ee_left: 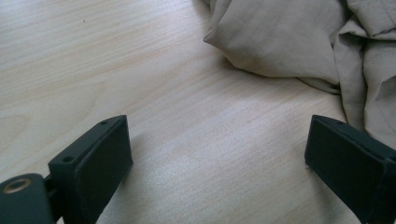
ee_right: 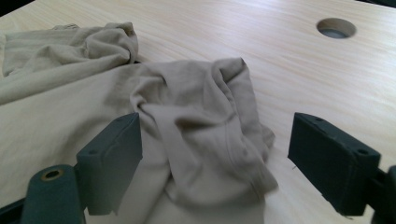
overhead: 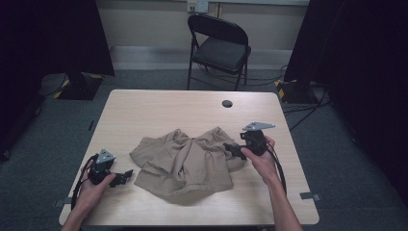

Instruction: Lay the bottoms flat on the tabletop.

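A crumpled tan garment [overhead: 185, 163] lies in the middle of the light wooden table [overhead: 159, 108]. My left gripper [overhead: 126, 176] rests low at the garment's left edge, jaws wide open over bare wood, with the cloth [ee_left: 289, 42] just ahead of them. My right gripper [overhead: 230, 148] is at the garment's right side, open, with a bunched fold of the tan garment [ee_right: 201, 126] lying between its two jaws. Neither pair of jaws is closed on the fabric.
A round cable hole [overhead: 227, 103] sits in the table's far right part, also seen as the cable hole [ee_right: 336, 28] beyond the right jaws. A black folding chair [overhead: 219, 45] stands behind the table. Dark curtains hang at both sides.
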`<state>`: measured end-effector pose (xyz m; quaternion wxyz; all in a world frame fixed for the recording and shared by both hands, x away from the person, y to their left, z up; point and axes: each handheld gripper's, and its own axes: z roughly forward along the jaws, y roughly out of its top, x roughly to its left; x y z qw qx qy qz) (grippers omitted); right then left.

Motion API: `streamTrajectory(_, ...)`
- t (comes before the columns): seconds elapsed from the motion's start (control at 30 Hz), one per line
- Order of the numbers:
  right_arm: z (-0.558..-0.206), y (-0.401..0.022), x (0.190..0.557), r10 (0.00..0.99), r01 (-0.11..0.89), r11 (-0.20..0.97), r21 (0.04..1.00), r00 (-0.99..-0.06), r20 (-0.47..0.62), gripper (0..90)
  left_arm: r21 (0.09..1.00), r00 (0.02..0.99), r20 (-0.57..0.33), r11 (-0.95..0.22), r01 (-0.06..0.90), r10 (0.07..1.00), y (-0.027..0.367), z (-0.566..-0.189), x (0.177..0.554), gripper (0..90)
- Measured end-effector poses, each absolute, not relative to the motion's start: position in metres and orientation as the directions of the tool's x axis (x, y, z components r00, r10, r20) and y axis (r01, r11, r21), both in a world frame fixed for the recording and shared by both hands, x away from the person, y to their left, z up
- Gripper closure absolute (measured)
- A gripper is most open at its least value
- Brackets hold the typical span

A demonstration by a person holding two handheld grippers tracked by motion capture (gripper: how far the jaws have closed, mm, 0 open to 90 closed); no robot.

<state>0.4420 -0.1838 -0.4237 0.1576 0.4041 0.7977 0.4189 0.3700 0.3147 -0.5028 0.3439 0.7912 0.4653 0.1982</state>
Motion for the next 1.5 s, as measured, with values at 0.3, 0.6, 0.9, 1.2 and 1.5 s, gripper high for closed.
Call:
streamTrajectory(0.3,-0.433,-0.142,0.49,0.744,0.54,0.386,0.748,-0.662,0.094,14.9,0.727,0.493,-0.001,-0.338,0.598,0.87,0.315,-0.503,0.371,6.2)
streamTrajectory(0.6,-0.469,-0.124,0.513,0.771,0.61,0.394,0.687,-0.627,0.114,15.3,0.726,0.496,-0.006,-0.338,0.599,0.868,0.315,-0.503,0.371,5.9)
streamTrajectory(0.9,-0.482,-0.117,0.512,0.79,0.622,0.404,0.671,-0.607,0.088,24.5,0.722,0.507,0.001,-0.351,0.596,0.862,0.316,-0.502,0.372,5.7)
streamTrajectory(1.2,-0.477,-0.117,0.504,0.776,0.583,0.423,0.693,-0.628,0.055,75.6,0.724,0.506,-0.002,-0.348,0.596,0.863,0.316,-0.502,0.372,5.5)
streamTrajectory(1.5,-0.449,-0.135,0.474,0.724,0.547,0.338,0.766,-0.671,0.159,82.8,0.726,0.506,-0.004,-0.345,0.594,0.863,0.316,-0.503,0.372,5.4)
